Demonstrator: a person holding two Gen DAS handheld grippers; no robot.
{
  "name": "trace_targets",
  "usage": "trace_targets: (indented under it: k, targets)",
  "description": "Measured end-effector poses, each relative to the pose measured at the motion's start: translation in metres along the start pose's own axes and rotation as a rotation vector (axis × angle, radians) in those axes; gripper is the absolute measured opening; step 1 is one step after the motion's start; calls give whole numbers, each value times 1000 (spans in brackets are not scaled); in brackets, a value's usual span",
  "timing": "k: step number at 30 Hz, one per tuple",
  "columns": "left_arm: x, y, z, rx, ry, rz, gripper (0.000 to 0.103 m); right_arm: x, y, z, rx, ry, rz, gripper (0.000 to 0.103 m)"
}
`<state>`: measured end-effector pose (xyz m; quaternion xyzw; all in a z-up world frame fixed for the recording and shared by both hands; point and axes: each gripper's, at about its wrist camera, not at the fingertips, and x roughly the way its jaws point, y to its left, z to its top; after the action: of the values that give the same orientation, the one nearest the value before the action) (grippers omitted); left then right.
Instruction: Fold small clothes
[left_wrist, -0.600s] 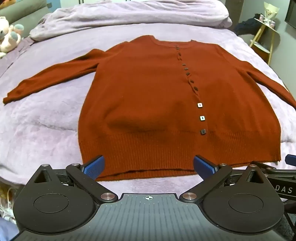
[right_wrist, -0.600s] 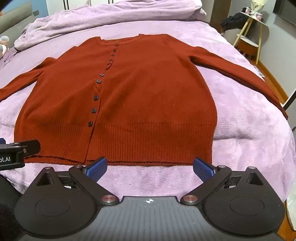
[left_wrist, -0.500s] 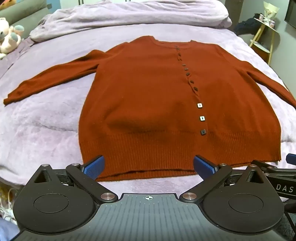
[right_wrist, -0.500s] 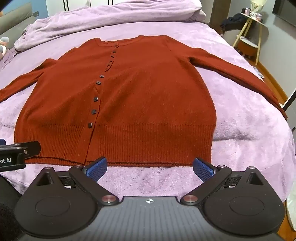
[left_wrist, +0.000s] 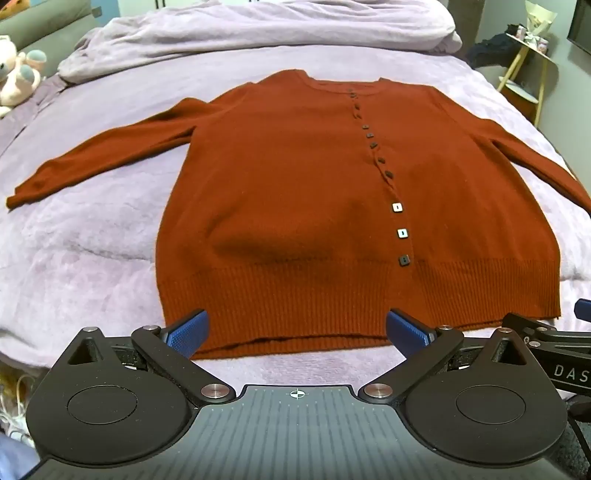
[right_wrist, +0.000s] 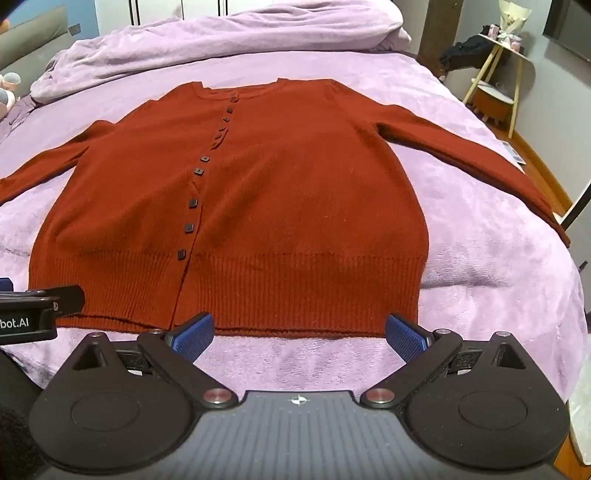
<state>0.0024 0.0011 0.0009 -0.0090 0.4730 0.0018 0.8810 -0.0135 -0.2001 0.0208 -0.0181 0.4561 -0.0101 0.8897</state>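
Lilac blanketed bed (left_wrist: 92, 266), rumpled duvet (left_wrist: 258, 33)

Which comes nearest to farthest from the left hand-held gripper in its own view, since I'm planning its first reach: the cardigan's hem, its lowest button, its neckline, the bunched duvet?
From the left hand-held gripper:
1. Hem, right ahead between the open fingers.
2. Lowest button, ahead, to the right.
3. Neckline, far end of the cardigan.
4. Bunched duvet, beyond it at the head of the bed.
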Motion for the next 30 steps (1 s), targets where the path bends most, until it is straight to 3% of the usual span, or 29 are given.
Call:
trace_targets:
  k: [30]
  targets:
    - [-1, -3, -3, 3, -1, 1, 103, -1, 0, -1, -1, -12, -2, 99]
